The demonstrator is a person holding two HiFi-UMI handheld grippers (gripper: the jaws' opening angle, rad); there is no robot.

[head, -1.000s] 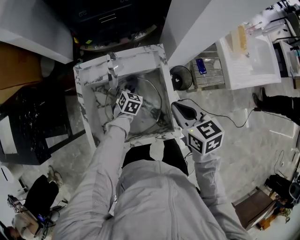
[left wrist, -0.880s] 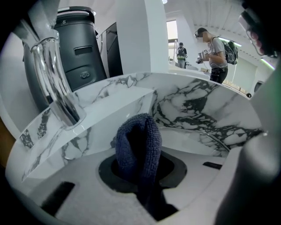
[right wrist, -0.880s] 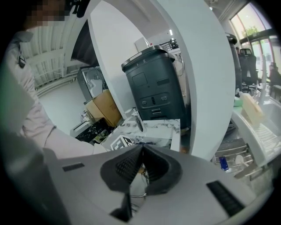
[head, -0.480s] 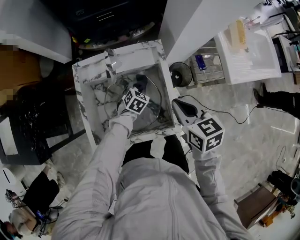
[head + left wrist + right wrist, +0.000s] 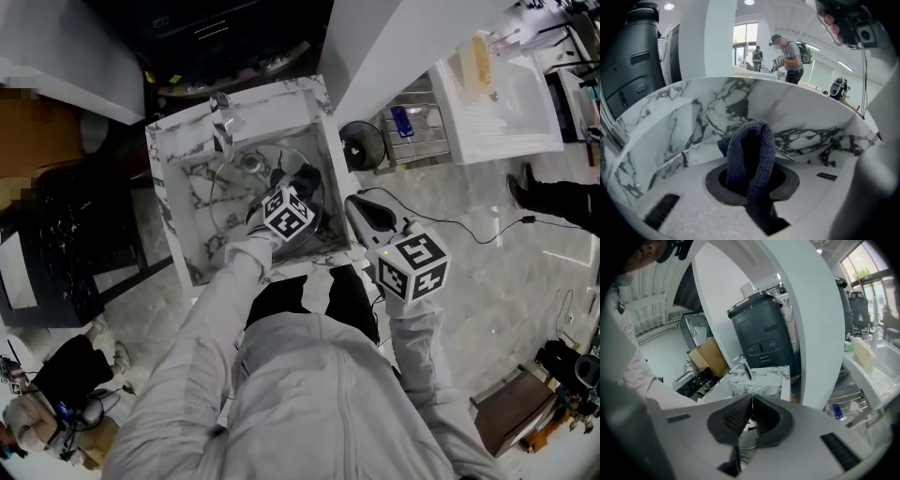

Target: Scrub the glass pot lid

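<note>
The glass pot lid [image 5: 234, 202] lies in the marble sink [image 5: 178, 150], its metal knob [image 5: 250, 161] showing near the faucet. My left gripper [image 5: 301, 190] is down in the sink's right side, shut on a dark blue cloth [image 5: 307, 175] that rests on the lid's right part. In the left gripper view the cloth [image 5: 751, 157] bulges up between the jaws, and the lid's rim [image 5: 686, 157] curves along the sink wall. My right gripper [image 5: 363, 210] hovers outside the sink's right edge, shut with nothing in it; its pads [image 5: 740, 417] meet.
A faucet [image 5: 221, 117] stands at the sink's back edge. Right of the sink are a round black object [image 5: 361, 147], a wire rack [image 5: 417, 141] and a white basin [image 5: 502, 103]. A cable [image 5: 469, 234] trails over the floor. A dark bin [image 5: 761, 333] stands behind the sink.
My left gripper has swept the cloth from the lid's middle toward the sink's right side, uncovering the lid's knob. The right gripper has stayed almost in place.
</note>
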